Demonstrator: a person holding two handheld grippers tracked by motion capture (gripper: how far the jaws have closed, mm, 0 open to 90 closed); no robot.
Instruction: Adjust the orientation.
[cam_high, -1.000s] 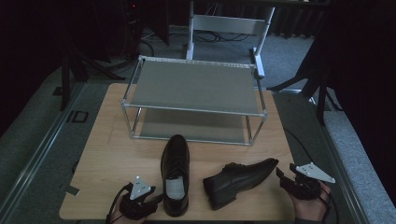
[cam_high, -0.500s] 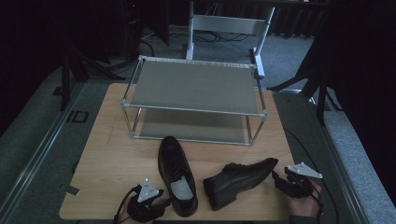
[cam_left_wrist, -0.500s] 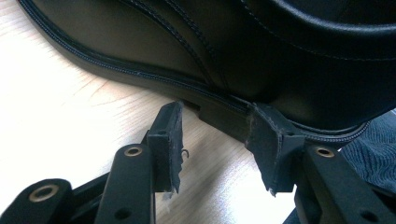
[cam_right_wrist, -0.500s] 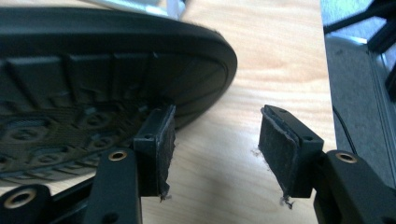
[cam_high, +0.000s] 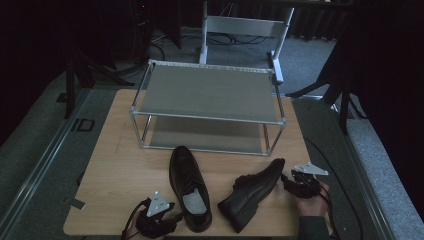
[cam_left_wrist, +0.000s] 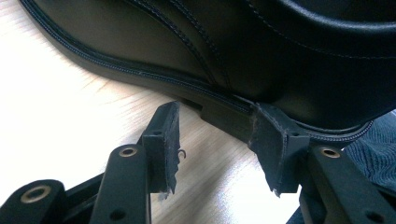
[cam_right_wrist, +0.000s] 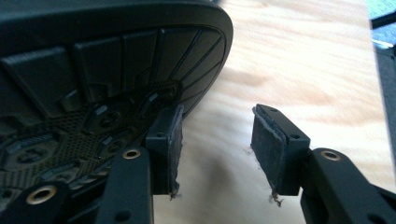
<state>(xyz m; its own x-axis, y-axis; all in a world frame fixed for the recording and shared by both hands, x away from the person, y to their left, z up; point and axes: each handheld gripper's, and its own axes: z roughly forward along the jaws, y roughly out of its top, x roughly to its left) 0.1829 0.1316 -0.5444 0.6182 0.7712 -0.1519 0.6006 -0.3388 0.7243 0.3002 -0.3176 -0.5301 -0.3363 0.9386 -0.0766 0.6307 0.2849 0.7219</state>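
In front of the shoe rack (cam_high: 207, 95), left gripper (cam_high: 172, 218) fingers, just opening, spread at the upright dress shoe's (cam_high: 189, 187) heel; right gripper (cam_high: 286, 180) fingers, just closing, gape empty beside the tipped dress shoe's (cam_high: 250, 192) sole.

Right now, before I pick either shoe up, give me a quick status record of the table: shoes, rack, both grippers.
left shoe: upright on the table, toe toward the rack, opening up
right shoe: tipped on its side, sole toward the right gripper
rack: two shelves, at the far end of the table, no shoes on it
left gripper: by the left shoe's heel, jaws have just been opening, nothing clamped
right gripper: beside the right shoe's sole, jaws have just been closing, gap empty
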